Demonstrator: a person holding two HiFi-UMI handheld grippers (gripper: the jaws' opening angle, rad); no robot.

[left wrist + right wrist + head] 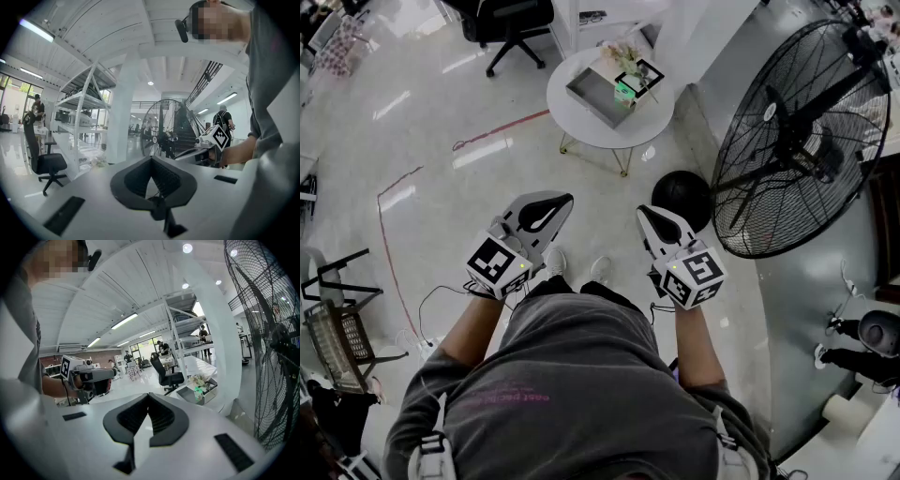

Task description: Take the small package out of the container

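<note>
Small package (pixel 625 90): none of it is in my fingers. The left gripper (pixel 151 158) has its fingers (pixel 133 180) brought together at the tips with nothing between them. The right gripper (pixel 149 395) has its fingers (pixel 165 418) pressed together too, also empty. I judge they are shut simply because nothing is within reach.

I hold both side by side at waist height, aimed slightly down and ahead, which reads as an approach posture. Beyond them is bare floor (pixel 441 112), then the round white table (pixel 581 128), well apart from me. On it stands the open-topped container (pixel 587 94). The green item inside it, which I take for the package, lies near the right-hand wall. A large fan (pixel 797 141) stands near the table on my right, so I would bring the right gripper in with care.
</note>
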